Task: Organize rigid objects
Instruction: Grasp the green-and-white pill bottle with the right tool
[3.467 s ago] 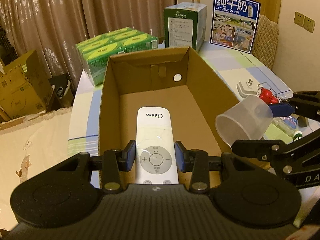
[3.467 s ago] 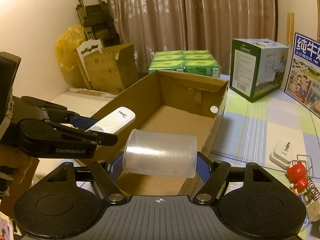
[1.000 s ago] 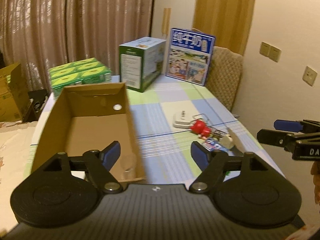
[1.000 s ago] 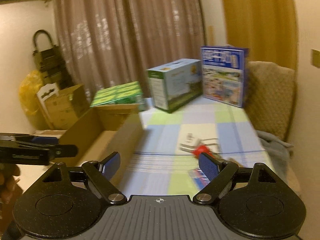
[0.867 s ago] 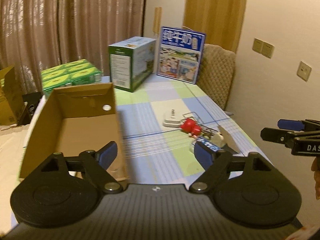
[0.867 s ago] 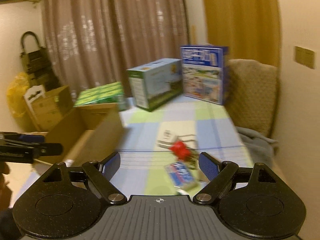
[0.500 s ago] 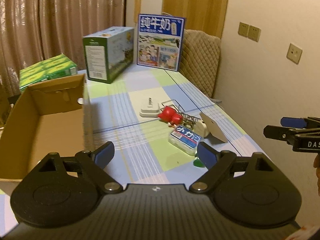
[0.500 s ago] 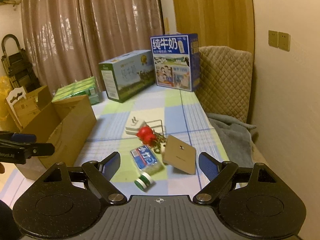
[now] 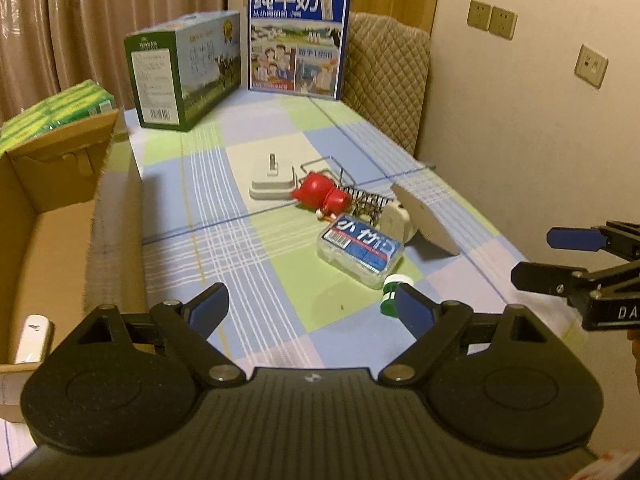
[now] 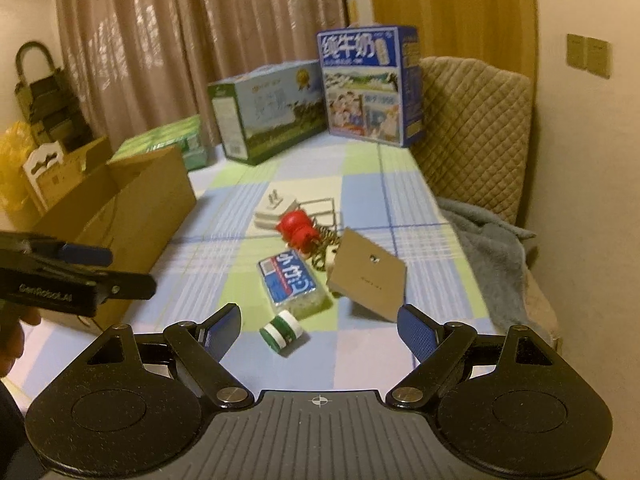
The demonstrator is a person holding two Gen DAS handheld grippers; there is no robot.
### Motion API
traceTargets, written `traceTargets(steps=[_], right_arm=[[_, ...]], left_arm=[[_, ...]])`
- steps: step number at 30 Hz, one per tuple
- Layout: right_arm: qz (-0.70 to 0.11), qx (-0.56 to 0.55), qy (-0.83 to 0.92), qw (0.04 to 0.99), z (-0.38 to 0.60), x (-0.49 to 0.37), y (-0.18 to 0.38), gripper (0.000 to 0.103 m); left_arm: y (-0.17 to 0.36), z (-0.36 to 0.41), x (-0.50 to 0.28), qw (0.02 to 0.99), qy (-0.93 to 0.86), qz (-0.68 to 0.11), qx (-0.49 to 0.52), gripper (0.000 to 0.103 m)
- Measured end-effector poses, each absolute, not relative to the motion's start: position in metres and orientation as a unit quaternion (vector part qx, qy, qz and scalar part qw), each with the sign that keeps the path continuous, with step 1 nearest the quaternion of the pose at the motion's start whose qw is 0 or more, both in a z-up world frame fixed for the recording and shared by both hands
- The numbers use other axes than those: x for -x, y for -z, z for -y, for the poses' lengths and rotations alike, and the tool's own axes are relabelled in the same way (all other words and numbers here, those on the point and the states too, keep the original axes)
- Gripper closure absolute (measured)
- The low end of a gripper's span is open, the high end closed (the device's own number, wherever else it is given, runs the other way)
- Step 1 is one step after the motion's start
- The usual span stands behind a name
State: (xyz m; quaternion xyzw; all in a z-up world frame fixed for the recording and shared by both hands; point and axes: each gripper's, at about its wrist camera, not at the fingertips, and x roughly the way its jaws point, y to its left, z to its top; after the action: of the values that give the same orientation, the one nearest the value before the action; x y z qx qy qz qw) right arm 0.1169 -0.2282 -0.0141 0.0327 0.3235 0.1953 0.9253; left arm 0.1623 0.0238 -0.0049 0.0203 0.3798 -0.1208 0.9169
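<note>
Right wrist view: your right tongs (image 10: 318,330) and left tongs (image 9: 308,308) both gape empty above the small green-and-white bottle (image 10: 281,330) near the counter's (image 10: 360,364) front edge.

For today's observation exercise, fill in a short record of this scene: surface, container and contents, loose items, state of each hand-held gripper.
surface: table with checked cloth
container: cardboard box, at the table's left
in box: white remote
loose items: red toy, blue-label case, green-white bottle on its side, brown card, white charger
left hand-held gripper: open, empty
right hand-held gripper: open, empty
</note>
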Motion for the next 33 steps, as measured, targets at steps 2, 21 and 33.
traceTargets(steps=[2, 21, 33], right_arm=[[-0.332, -0.027, -0.204, 0.921, 0.225, -0.124, 0.023, 0.02], [-0.347, 0.093, -0.32, 0.877, 0.169, -0.184, 0.097, 0.04], [-0.358, 0.102, -0.297, 0.88, 0.164, -0.193, 0.108, 0.075]], left_arm=[[0.014, -0.023, -0.169, 0.914, 0.12, -0.387, -0.024, 0.016], [0.078, -0.022, -0.21, 0.894, 0.129, -0.427, -0.026, 0.016], [0.083, -0.024, -0.214, 0.892, 0.129, -0.434, -0.015, 0.016]])
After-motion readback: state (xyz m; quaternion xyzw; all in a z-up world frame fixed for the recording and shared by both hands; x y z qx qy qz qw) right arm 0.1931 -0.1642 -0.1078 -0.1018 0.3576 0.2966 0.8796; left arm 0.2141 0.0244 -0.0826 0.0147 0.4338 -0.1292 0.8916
